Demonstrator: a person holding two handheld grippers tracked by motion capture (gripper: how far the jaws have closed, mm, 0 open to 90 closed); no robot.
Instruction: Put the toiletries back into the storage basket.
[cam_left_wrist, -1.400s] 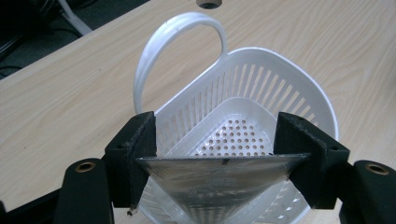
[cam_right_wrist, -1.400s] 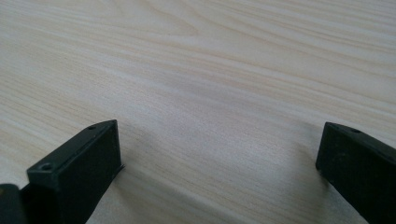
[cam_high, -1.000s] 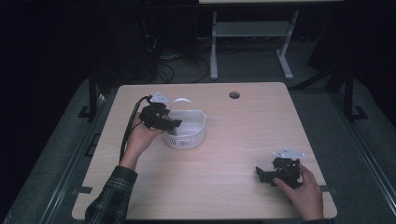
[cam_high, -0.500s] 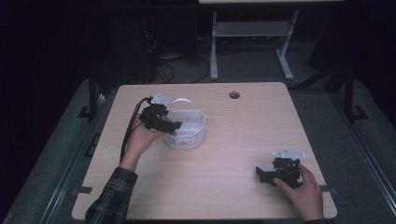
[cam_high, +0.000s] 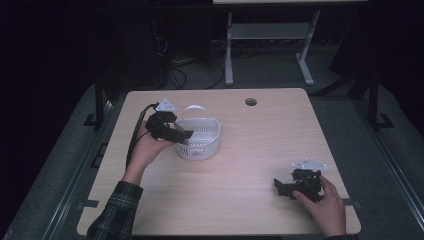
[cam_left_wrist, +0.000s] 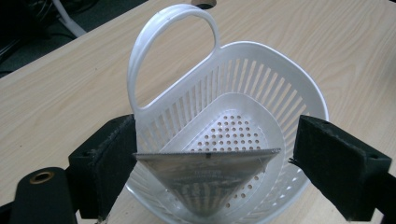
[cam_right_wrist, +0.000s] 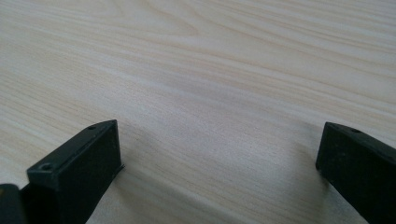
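My left gripper (cam_left_wrist: 205, 154) has just been opening; its jaws stand wide, a silvery packet (cam_left_wrist: 205, 179) between them, over the white basket (cam_left_wrist: 261, 93). My right gripper (cam_right_wrist: 219, 172) rests wide open on the table (cam_right_wrist: 210, 70).

A white slotted plastic basket (cam_left_wrist: 261, 88) sits at the centre of the frame on the pale wooden table (cam_left_wrist: 56, 93), its handle arching to the upper left. A silvery foil packet (cam_left_wrist: 205, 175) (triangular, point down) sits between the left gripper (cam_left_wrist: 205, 158)'s just-opened jaws, its edge touching the left pad, clear of the right.
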